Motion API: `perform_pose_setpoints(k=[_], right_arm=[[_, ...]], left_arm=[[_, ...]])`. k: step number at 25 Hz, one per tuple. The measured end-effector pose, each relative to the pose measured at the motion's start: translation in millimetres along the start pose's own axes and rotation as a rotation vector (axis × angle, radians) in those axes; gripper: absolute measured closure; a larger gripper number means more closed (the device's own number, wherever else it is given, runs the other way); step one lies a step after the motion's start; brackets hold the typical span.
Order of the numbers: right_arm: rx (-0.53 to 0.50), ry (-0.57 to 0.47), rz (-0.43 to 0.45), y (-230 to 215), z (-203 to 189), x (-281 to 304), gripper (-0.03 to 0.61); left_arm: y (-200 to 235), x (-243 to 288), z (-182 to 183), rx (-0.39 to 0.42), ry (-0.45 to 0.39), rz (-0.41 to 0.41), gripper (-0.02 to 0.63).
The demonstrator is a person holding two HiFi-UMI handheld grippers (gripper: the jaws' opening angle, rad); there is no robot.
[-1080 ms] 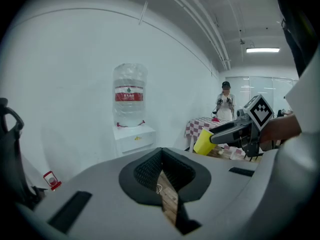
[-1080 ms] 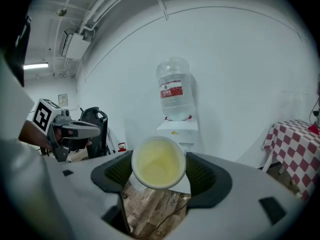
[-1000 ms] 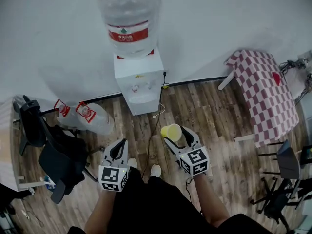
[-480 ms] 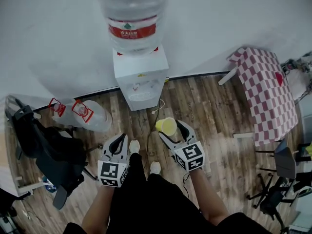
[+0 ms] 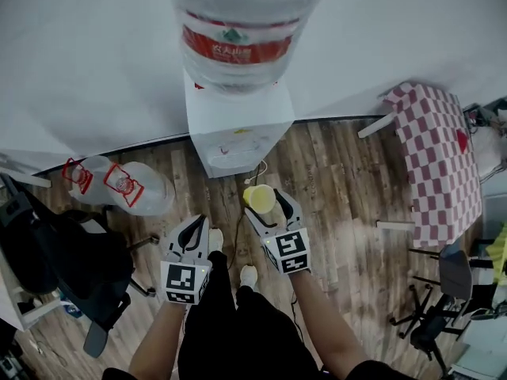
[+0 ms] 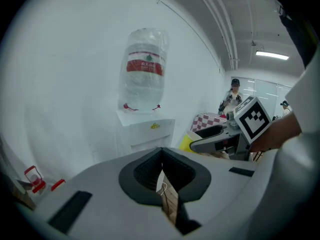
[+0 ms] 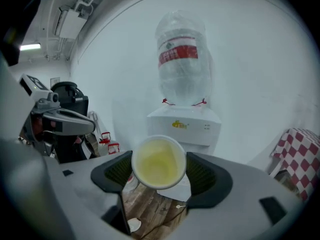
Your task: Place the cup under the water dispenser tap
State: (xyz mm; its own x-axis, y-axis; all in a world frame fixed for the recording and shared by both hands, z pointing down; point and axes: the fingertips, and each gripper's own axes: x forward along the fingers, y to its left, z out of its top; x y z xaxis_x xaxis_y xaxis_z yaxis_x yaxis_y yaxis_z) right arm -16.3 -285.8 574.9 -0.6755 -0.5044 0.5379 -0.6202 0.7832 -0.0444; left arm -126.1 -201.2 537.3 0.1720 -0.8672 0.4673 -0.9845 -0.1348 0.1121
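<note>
Item inspected: cup [image 5: 259, 199], yellow, round, thin smooth wall, paler rim. Right gripper view: cup [image 7: 158, 162] mouth-on, interior pale yellow and glossy. Held clear of the floor, in front of the water dispenser [image 5: 238, 129] and short of it; not under the tap.

Right gripper [image 5: 268, 206]: grey hard-shell body, black ribbed pads. Jaws closed on the cup, one pad at each flank. Marker cube at the rear, black-and-white squares.

Left gripper [image 5: 192, 232]: same build. Jaws brought together on nothing. Left gripper view: only a thin slit between the pads [image 6: 150, 171]. Hangs beside the right gripper, apart from the cup.

Water dispenser: white boxy cabinet, flat top, recessed bay in the front face. Carries an inverted bottle [image 5: 238, 30] of clear ribbed plastic with a red label band.

Floor [image 5: 341, 188]: brown wood-pattern planks with a slight sheen. Thin cable [image 5: 255, 174] lying at the dispenser's foot. Two spare bottles [image 5: 119, 184] on the floor left of the dispenser, clear plastic, red-and-white markings at the neck end. Black chair [image 5: 63, 252] further left. Worktop [image 5: 440, 157] to the right, draped in red-and-white checked cloth.
</note>
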Motion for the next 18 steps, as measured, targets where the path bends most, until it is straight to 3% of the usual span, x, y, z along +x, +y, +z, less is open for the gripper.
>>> perform_pose_setpoints(k=[6, 18], right_arm=[[-0.026, 0.068, -0.023, -1, -35, 94, 0.232], [-0.054, 0.145, -0.052, -22, -119, 224, 0.232]], left_arm=[[31, 58, -38, -0.025, 0.030, -0.001, 0.600], [71, 136, -109, -0.053, 0.037, 0.030, 0.600]])
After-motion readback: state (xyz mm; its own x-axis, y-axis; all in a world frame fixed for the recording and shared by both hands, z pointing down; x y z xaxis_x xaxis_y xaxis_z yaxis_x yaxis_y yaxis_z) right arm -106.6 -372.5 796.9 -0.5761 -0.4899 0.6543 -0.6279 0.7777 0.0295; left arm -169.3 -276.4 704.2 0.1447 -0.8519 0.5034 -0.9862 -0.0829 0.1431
